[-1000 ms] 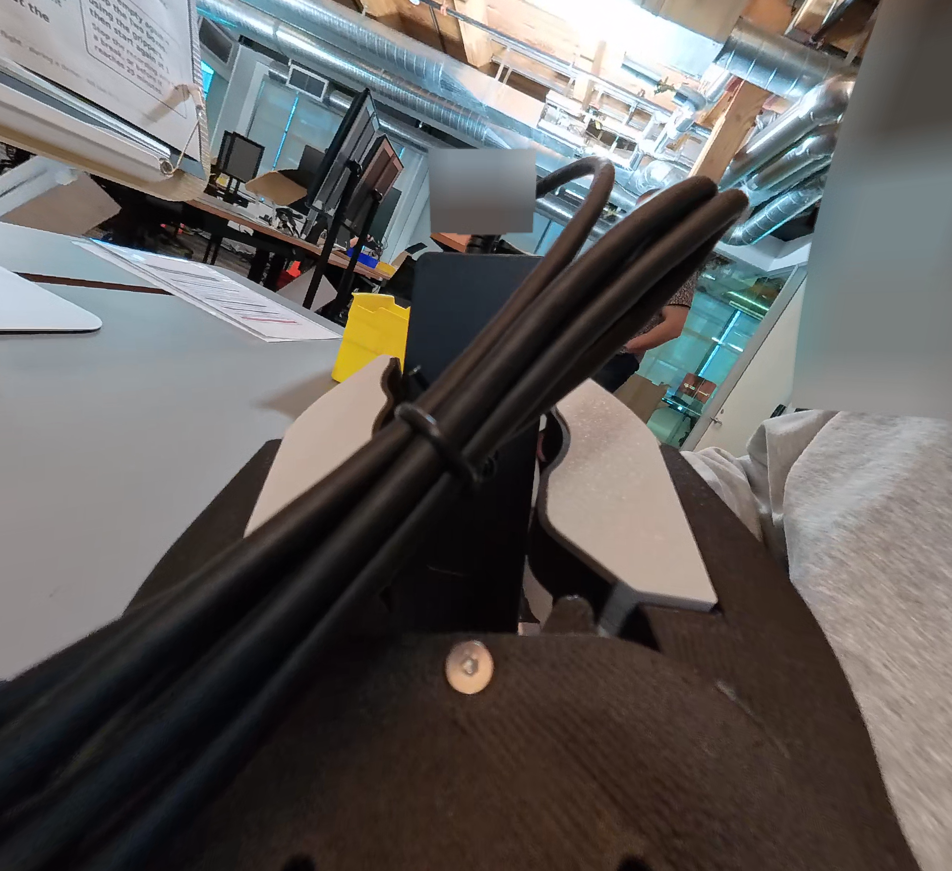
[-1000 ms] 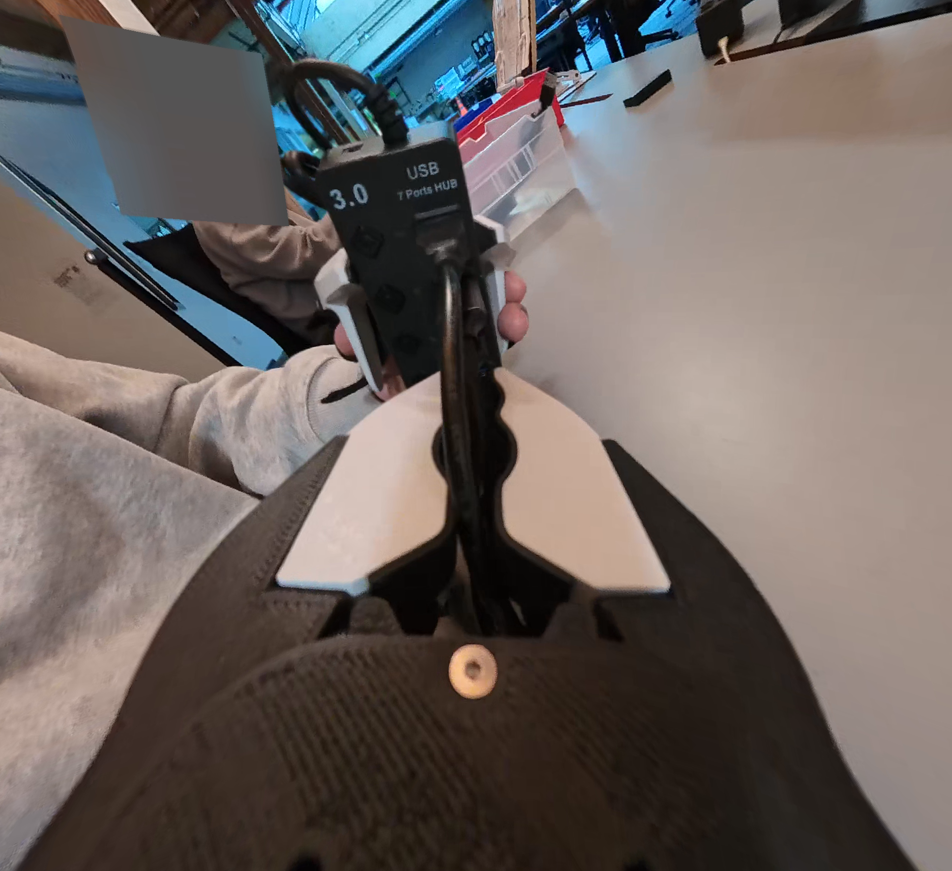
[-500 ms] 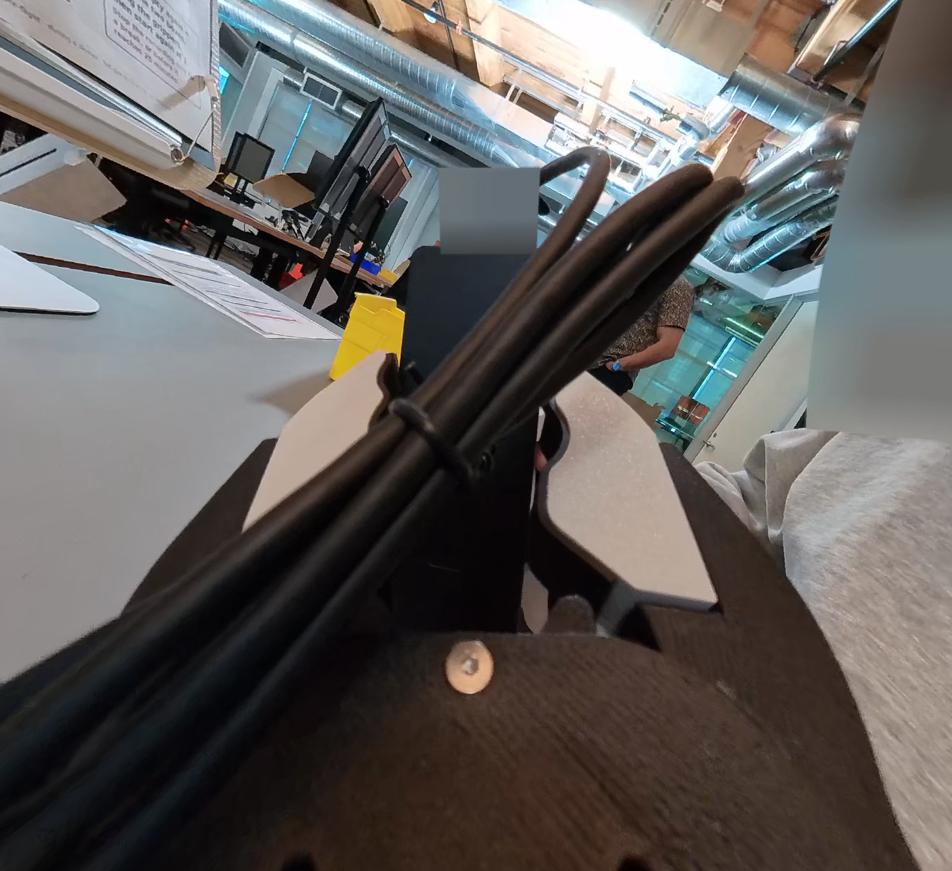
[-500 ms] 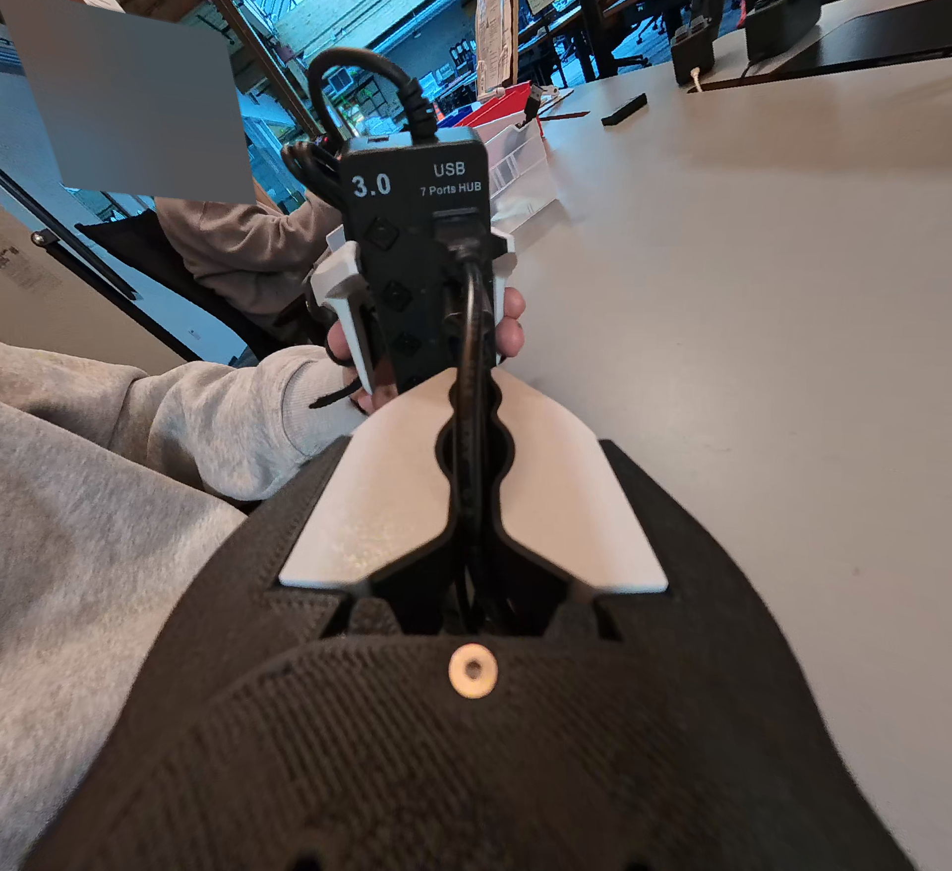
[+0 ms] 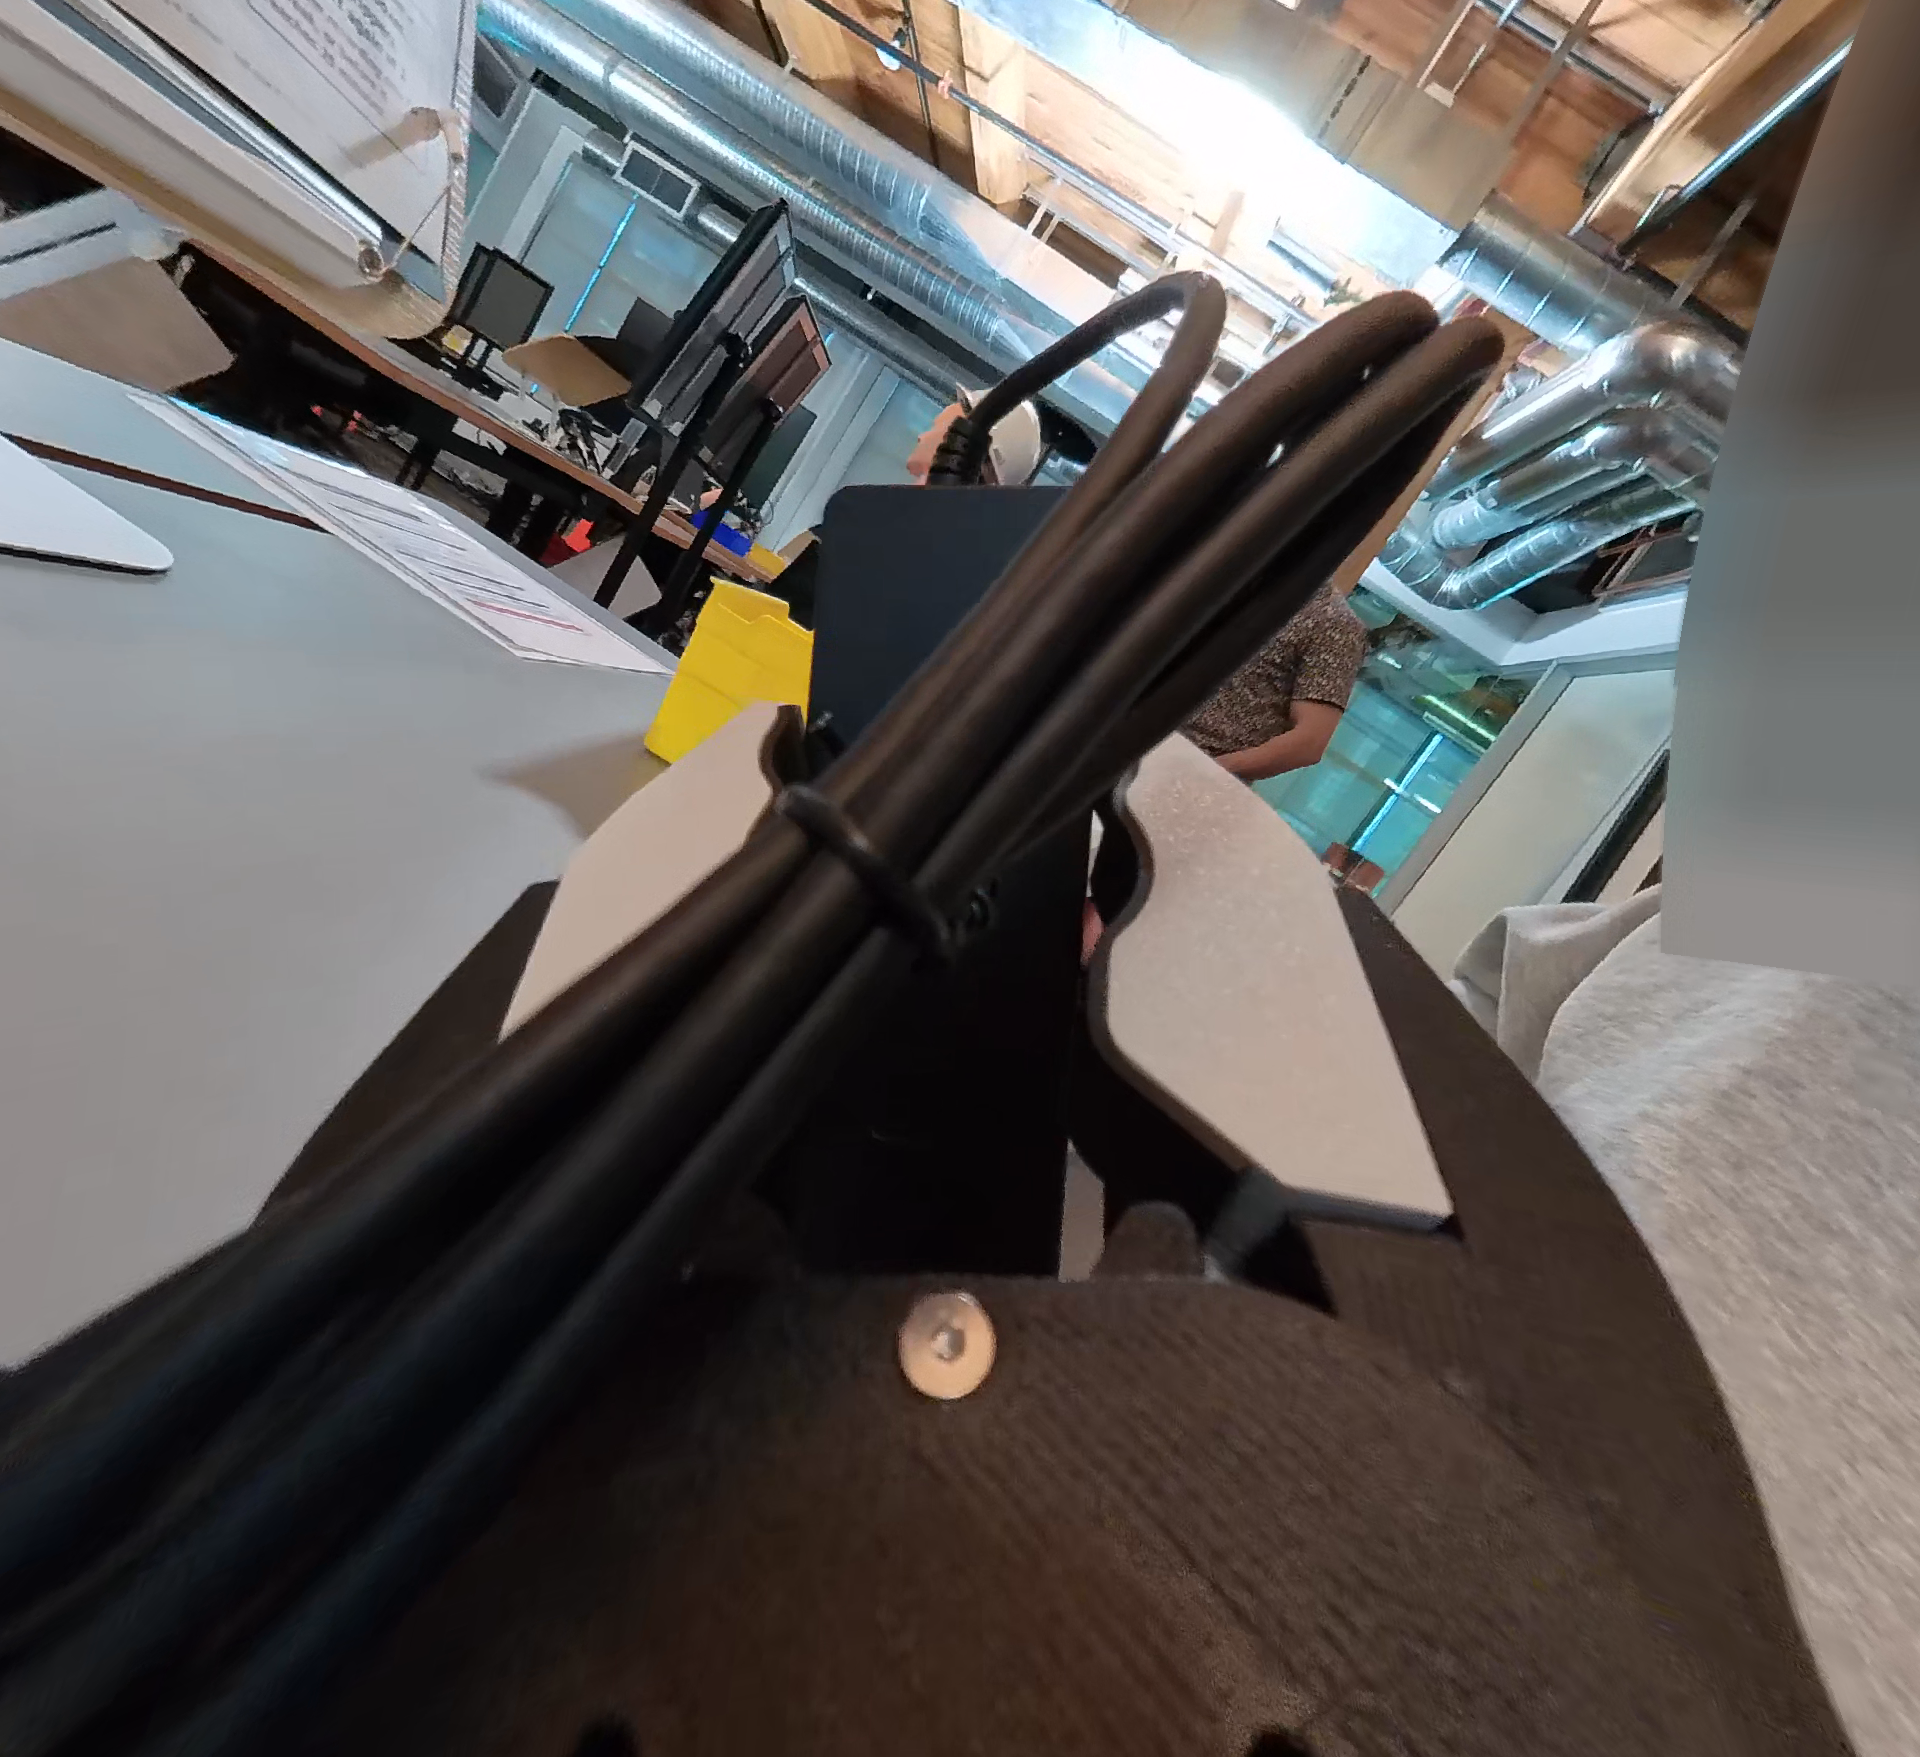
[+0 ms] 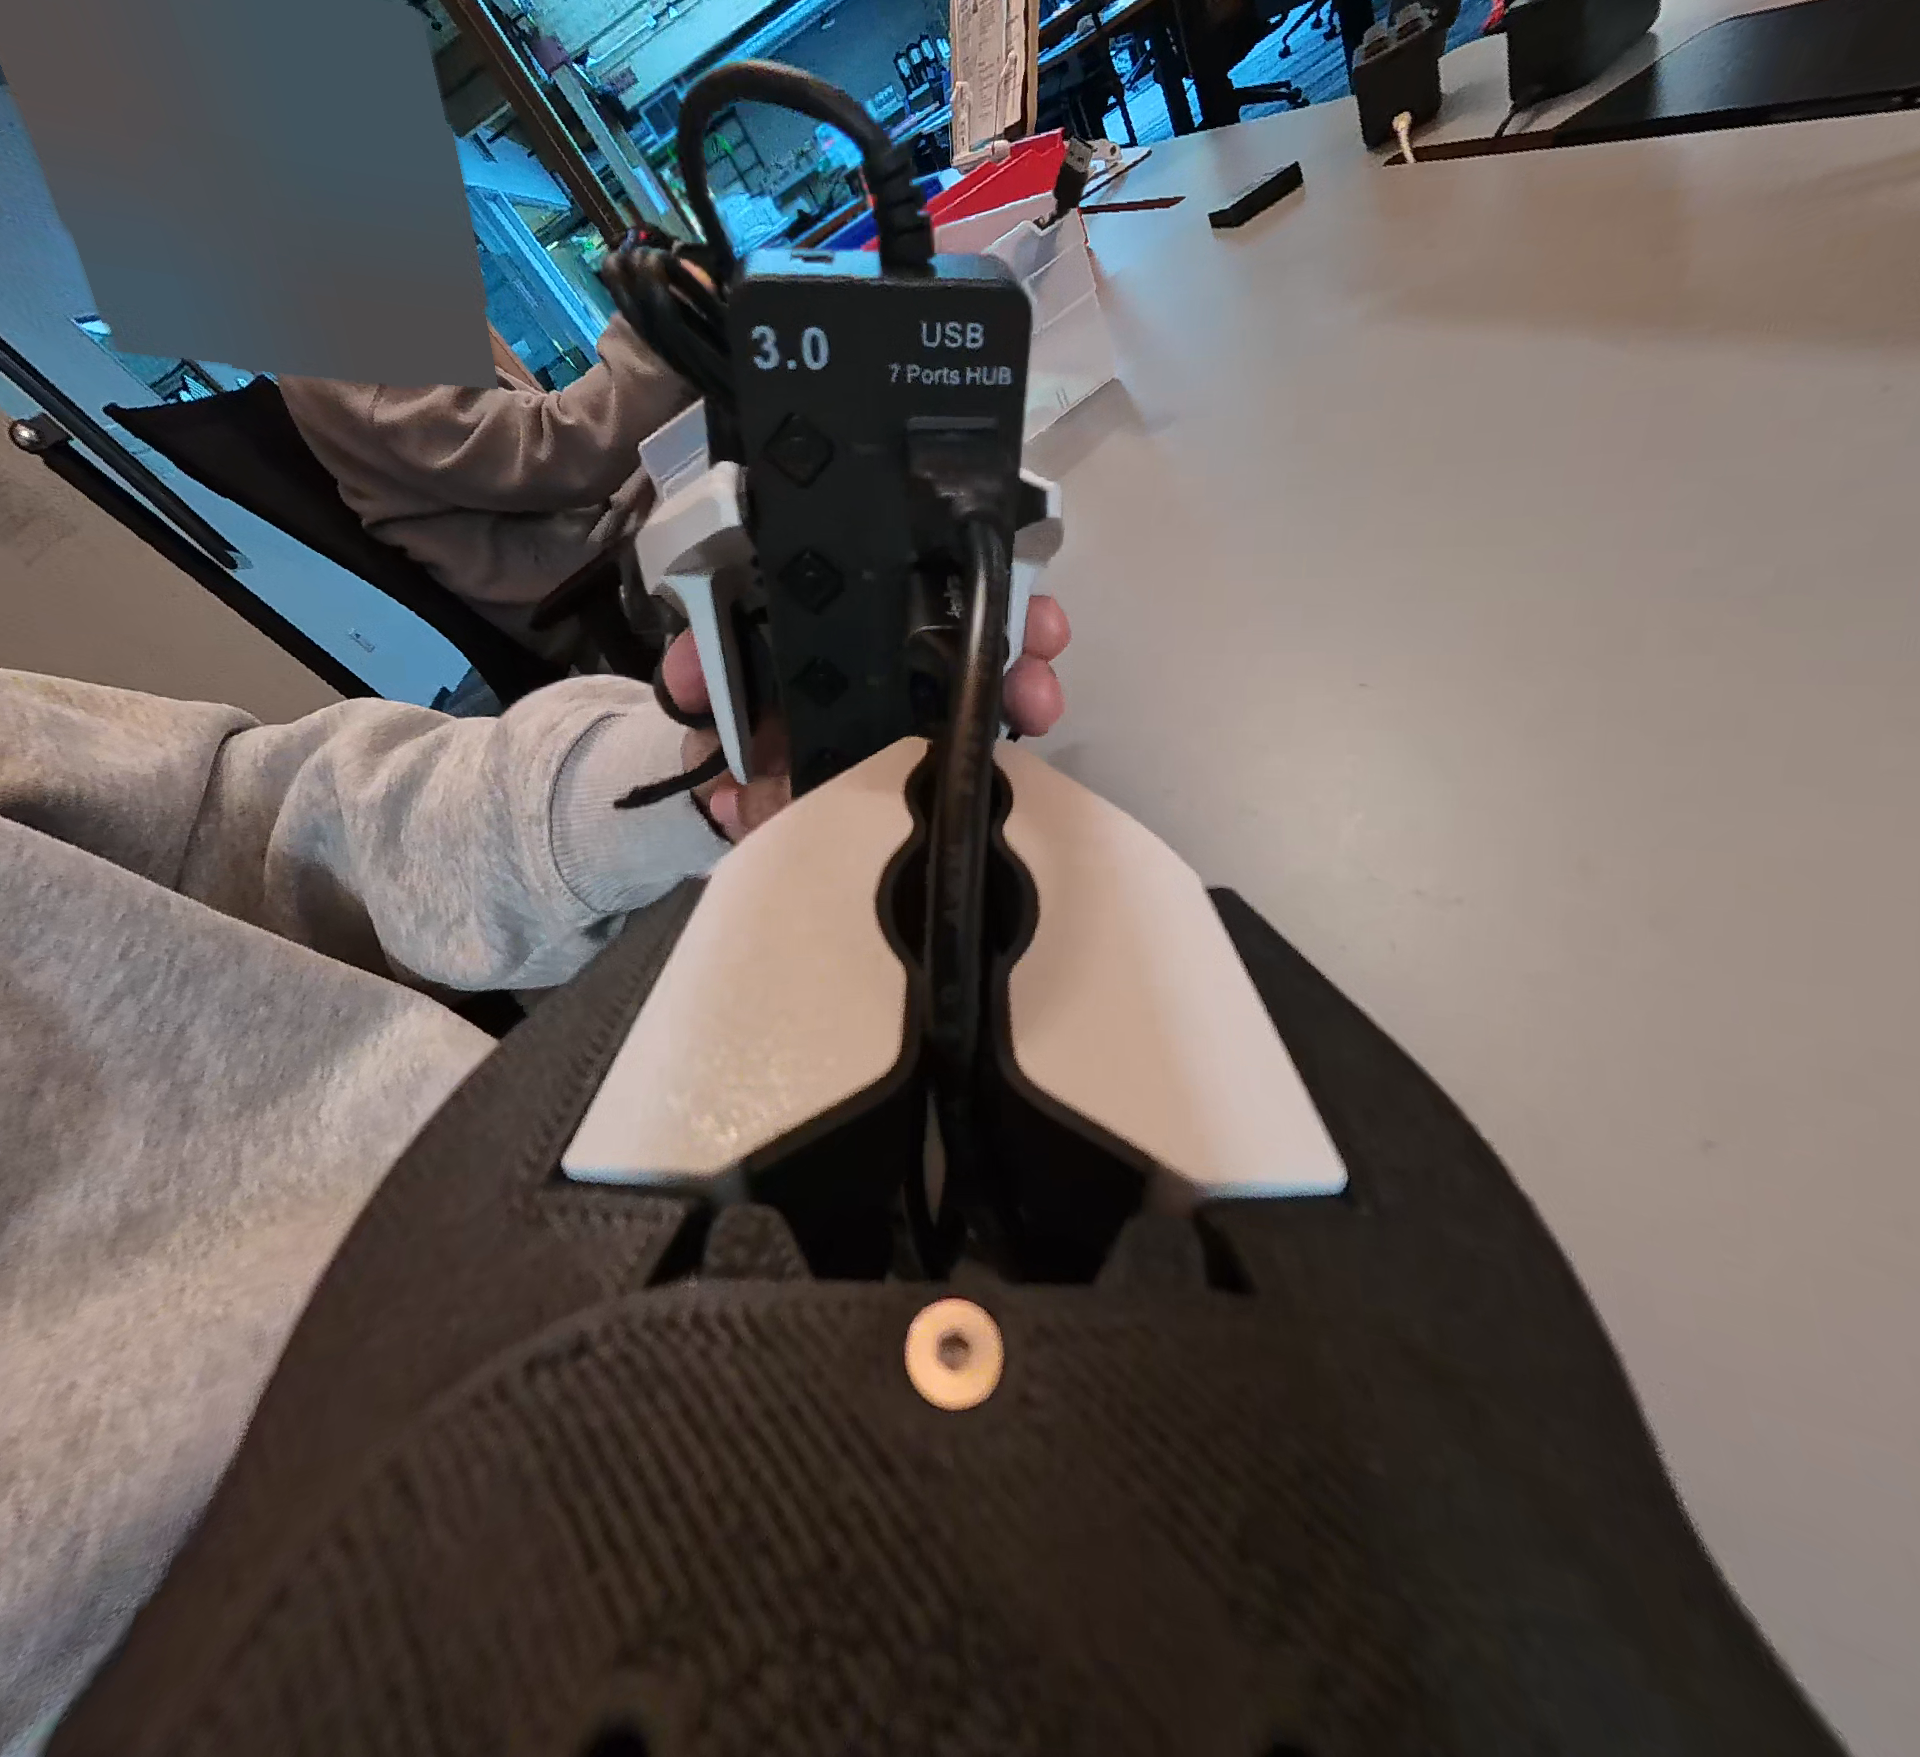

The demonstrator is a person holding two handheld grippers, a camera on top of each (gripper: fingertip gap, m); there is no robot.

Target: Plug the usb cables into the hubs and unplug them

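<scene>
Left tongs clenched on the black USB hub, held upright off the desk, its plain back toward the left wrist cam. Hub's own lead loops out of its top edge; a bundle of black cables, cinched w/ a black tie, lies slantwise across the hub's back and over the left finger.

From the right wrist cam the hub's front shows: white print up top, diamond-shaped buttons down 1 side, ports down the other. The left tongs show as white fingers on both edges of the hub, w/ a bare hand in a grey sleeve behind.

Right tongs clenched on 1 black USB cable, which runs fwd between the white fingers. Its plug sits in the topmost port; can't tell how deep.

Bkgd: yellow bin on desk just beyond the left tongs, printed sheet farther back. Red bin and clear tray behind the hub, small black bar lying well apart on the desk.
</scene>
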